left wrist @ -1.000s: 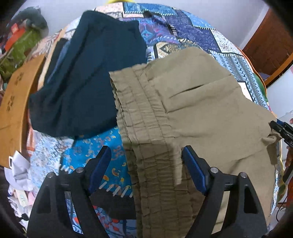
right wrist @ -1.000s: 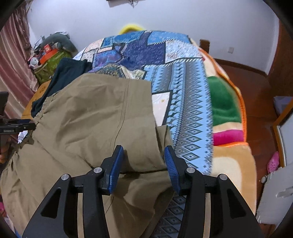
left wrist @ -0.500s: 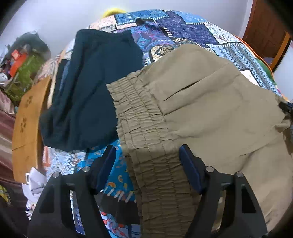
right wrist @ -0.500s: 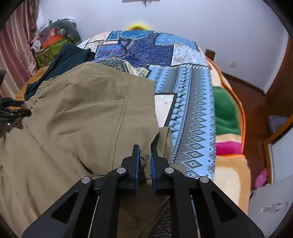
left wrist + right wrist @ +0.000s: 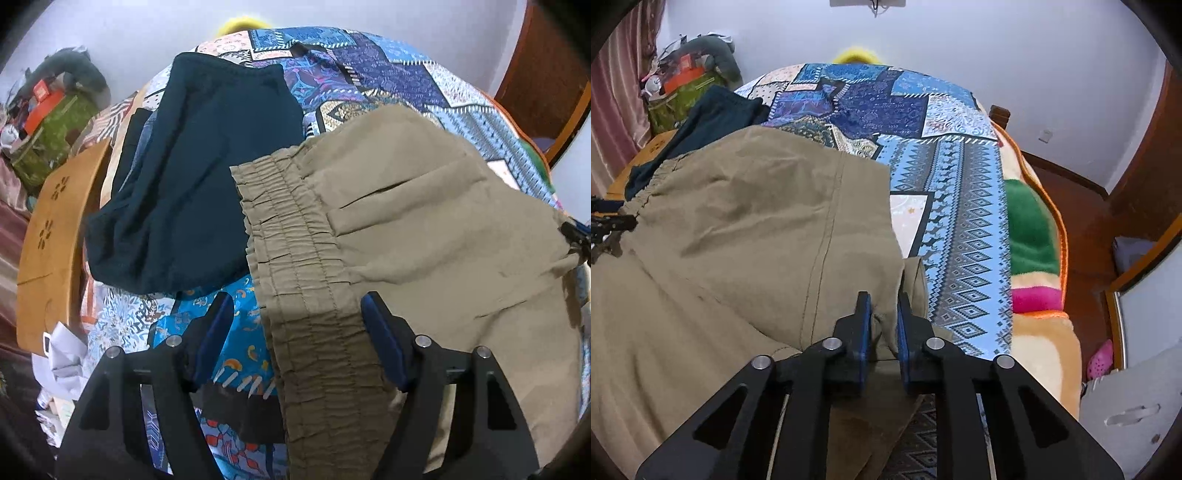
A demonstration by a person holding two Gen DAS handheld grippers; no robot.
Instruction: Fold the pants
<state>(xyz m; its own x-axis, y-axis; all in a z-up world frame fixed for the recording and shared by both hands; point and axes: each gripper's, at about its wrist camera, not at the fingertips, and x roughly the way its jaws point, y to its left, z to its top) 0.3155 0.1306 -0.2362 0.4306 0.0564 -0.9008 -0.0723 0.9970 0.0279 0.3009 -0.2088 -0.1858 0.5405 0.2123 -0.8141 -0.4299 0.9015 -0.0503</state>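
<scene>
Khaki pants (image 5: 424, 229) lie spread on a patchwork quilt (image 5: 945, 206) covering the bed, with dark navy clothing (image 5: 199, 177) just beside their waistband. The left gripper (image 5: 297, 345) hovers with jaws wide, straddling the elastic waistband, which runs straight away from it. Across the pants, the right gripper (image 5: 884, 325) has its jaws pinched on the fabric edge at the far end from the waistband.
</scene>
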